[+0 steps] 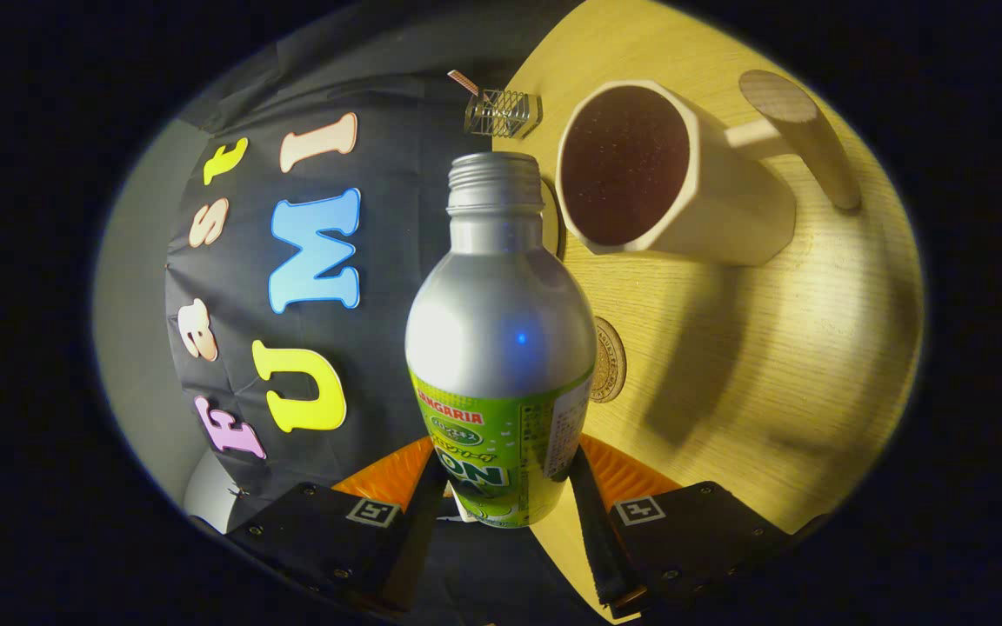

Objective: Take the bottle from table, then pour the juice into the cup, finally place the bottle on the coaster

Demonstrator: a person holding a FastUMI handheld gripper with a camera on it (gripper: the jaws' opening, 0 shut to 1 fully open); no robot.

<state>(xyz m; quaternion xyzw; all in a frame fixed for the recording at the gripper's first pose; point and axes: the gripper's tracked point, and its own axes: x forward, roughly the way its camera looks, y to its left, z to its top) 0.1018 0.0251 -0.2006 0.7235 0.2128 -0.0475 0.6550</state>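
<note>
My gripper (505, 487) is shut on a silver bottle (501, 339) with a green label, one finger pressing each side of its lower body. The bottle's cap is off and its threaded mouth (494, 165) points toward the cup, close to the rim. The whole view is rolled, so the table stands on edge beside the bottle. The cream cup (684, 183) with a wooden handle (801, 130) stands on the table, its dark inside facing me. A round brown coaster (609, 360) lies on the table, partly hidden behind the bottle's body.
The light wooden table (771, 348) stretches beyond the cup and coaster. A small wire holder (503, 113) with a striped stick stands at the table's far edge near the booth wall.
</note>
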